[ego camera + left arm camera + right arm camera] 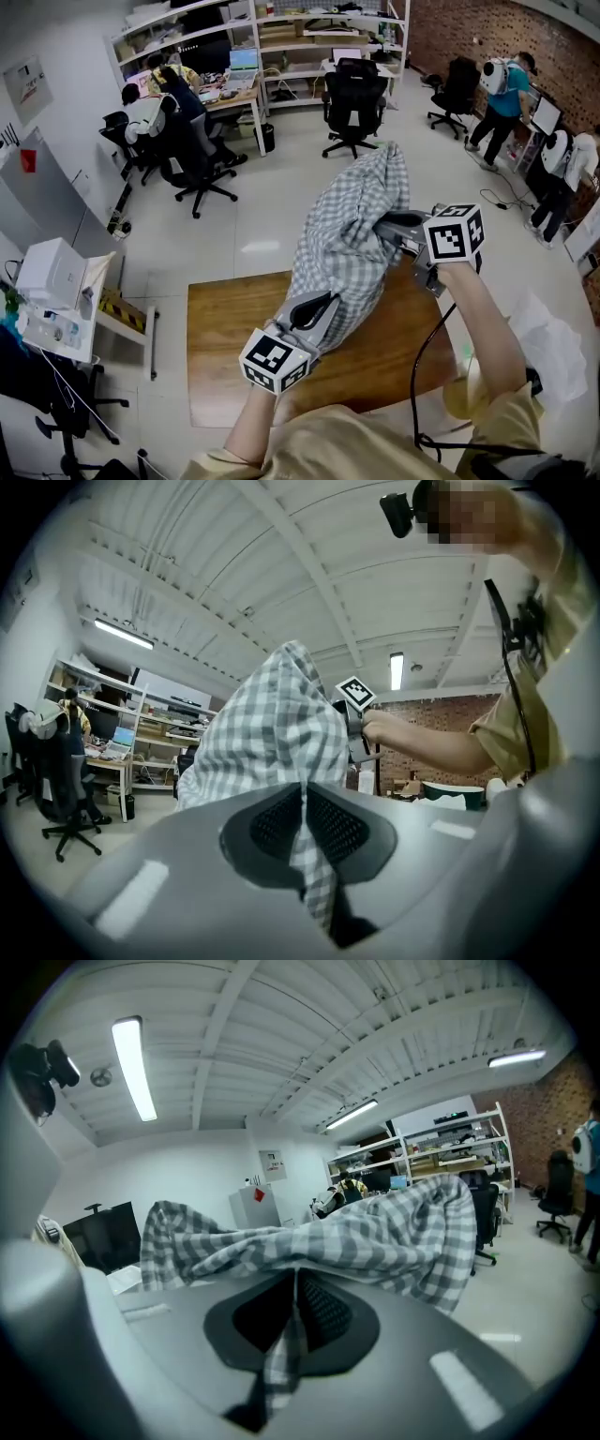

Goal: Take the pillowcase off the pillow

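Closest in, the left tongs [325, 305], grey with a black-and-white marker cube, are pressed together on the lower end of the grey-and-white checked fabric pillowcase [352, 234]. The left gripper view shows a strip of the check caught between their dark mesh pads [272, 822]. Under them lies the brown rectangular wooden worktop [220, 356], and the bulging pillowcase is held up over it, rising to a peak away from the person. Higher on its right side, the right tongs [382, 225] are likewise closed, pinching a fold of the same cloth [375, 1232] between their pads [323, 1312]. Beyond spreads a pale floor with black office chairs [354, 98], white shelves [281, 28] and people [150, 108] at desks.
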Motion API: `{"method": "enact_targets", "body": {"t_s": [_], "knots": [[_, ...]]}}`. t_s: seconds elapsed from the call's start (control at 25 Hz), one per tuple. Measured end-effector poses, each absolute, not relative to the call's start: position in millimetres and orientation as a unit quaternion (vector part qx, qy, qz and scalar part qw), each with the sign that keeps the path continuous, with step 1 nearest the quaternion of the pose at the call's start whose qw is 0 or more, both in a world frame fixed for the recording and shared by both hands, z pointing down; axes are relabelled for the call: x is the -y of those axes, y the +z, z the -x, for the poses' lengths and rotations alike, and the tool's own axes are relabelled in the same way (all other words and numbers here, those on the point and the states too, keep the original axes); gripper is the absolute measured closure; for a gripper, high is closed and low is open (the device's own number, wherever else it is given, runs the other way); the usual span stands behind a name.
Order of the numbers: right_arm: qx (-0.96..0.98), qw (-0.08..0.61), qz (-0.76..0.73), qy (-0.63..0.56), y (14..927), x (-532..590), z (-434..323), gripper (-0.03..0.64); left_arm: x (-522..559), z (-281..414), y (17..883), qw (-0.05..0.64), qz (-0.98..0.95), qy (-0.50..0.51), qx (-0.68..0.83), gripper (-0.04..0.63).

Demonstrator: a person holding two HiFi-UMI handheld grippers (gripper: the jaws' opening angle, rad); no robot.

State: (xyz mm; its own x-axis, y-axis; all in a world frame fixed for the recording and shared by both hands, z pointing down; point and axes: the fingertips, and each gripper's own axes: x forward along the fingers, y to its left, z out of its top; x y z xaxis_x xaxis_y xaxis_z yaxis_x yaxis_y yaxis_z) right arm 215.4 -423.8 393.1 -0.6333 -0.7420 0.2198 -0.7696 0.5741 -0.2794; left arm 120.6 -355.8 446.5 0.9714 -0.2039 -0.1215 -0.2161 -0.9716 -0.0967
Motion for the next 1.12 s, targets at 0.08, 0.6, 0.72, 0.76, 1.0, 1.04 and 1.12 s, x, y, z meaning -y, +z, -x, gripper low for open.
{"method": "enact_targets", "body": {"t_s": [0.08, 0.6, 0.72, 0.76, 1.0, 1.04, 1.12], "knots": [[0.886, 0.038, -0.428, 0.176, 394, 428, -214, 0.606, 359, -114, 452, 0.051, 0.991, 0.054, -0.108, 0.583], [0.897, -0.017, -0.384, 0.219, 383, 446, -212, 0.612, 390, -106, 581, 0.023, 0.991, -0.037, -0.128, 0.594], [0.900, -0.039, -0.372, 0.223, 386, 429, -211, 0.614, 395, -108, 646, 0.041, 0.983, -0.101, -0.145, 0.594], [0.903, -0.043, -0.365, 0.223, 388, 425, -205, 0.614, 402, -106, 662, 0.040, 0.981, -0.113, -0.154, 0.594], [0.919, -0.045, -0.334, 0.205, 402, 404, -175, 0.614, 388, -100, 687, 0.031, 0.989, -0.130, -0.067, 0.585], [0.923, -0.048, -0.328, 0.195, 395, 399, -177, 0.614, 374, -90, 676, 0.038, 0.990, -0.134, -0.023, 0.490], [0.933, -0.048, -0.315, 0.169, 371, 390, -183, 0.614, 375, -58, 655, 0.063, 0.984, -0.164, 0.009, 0.326]]}}
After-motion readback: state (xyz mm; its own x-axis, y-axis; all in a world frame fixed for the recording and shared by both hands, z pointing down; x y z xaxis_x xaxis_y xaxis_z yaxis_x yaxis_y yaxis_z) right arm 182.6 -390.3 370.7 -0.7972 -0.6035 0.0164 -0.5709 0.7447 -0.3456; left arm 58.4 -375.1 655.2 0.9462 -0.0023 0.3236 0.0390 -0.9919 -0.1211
